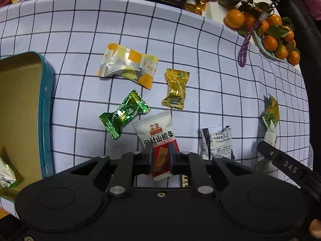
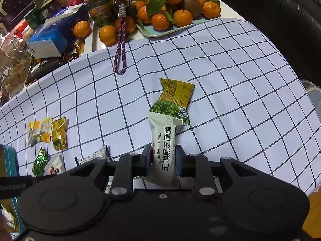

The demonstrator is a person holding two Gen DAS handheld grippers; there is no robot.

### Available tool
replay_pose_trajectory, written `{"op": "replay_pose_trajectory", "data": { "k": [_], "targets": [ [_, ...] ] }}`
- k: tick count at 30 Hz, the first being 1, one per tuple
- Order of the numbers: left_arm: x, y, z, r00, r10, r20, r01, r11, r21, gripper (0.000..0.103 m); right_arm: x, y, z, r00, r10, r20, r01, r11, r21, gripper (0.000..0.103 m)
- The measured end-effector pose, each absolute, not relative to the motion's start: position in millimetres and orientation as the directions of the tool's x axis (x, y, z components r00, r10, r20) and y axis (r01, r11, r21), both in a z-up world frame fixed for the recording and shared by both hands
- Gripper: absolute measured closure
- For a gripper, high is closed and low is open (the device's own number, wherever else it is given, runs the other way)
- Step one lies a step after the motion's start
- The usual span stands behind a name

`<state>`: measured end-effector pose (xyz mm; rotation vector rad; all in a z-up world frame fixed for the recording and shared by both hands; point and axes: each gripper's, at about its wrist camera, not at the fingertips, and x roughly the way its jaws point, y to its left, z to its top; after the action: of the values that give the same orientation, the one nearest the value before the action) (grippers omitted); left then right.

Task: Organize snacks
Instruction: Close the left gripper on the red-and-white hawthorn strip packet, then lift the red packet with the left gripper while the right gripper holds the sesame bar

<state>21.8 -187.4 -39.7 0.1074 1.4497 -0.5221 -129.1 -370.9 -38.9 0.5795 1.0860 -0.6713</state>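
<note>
Two snack packets are pinched right now, one per hand. My left tongs (image 1: 161, 156) are clamped on the red end of the white hawthorn strip packet (image 1: 155, 134), pads pressing both sides, packet lying on the checked cloth (image 1: 200, 60) that covers the desk. My right tongs (image 2: 164, 158) are closed on the black sesame crisp packet (image 2: 165, 146), which points away from me, its far end lying over the green-and-gold packet (image 2: 174, 96).

Around the hawthorn packet in the left view: green foil candy (image 1: 123, 113) just to its left, gold foil candy (image 1: 175, 88) just above it, yellow-and-silver pastry packet (image 1: 128, 65) further up, and a grey printed packet (image 1: 219, 141) beside it on the right. Teal tin (image 1: 47, 104) sits open at the left edge, touching none of these, with one wrapped snack (image 1: 6, 175) inside at its near end.

Far side of the cloth: a tray of mandarins (image 2: 172, 10) with leaves, a purple lanyard (image 2: 120, 46) trailing onto the cloth, a jar (image 2: 100, 10), a blue tissue pack (image 2: 50, 38) and more clutter behind.
</note>
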Motion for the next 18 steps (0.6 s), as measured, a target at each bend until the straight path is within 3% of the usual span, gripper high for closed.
{"op": "replay_pose_trajectory", "data": {
  "k": [3, 11, 13, 18],
  "targets": [
    [26.9, -185.1, -45.6, 0.003, -0.282, -0.959, 0.363, 0.894, -0.262, 0.082, -130.0, -370.5, -37.3, 0.315, -0.202, -0.927, 0.736, 0.669, 0.104, 0.077],
    [22.0, -191.4, -42.9, 0.064, -0.239, -0.969, 0.404, 0.894, -0.193, 0.068, -132.6, -371.7, -34.6, 0.322, -0.21, -0.923, 0.735, 0.67, 0.104, 0.077],
    [21.2, -189.4, -43.5, 0.067, -0.225, -0.972, 0.407, 0.896, -0.18, 0.059, -133.2, -373.0, -34.2, 0.323, -0.206, -0.924, 0.74, 0.664, 0.111, 0.077],
    [22.5, -187.5, -44.0, 0.071, -0.23, -0.971, 0.403, 0.897, -0.183, 0.056, -132.9, -372.3, -33.7, 0.321, -0.211, -0.923, 0.744, 0.659, 0.108, 0.077]
  ]
}}
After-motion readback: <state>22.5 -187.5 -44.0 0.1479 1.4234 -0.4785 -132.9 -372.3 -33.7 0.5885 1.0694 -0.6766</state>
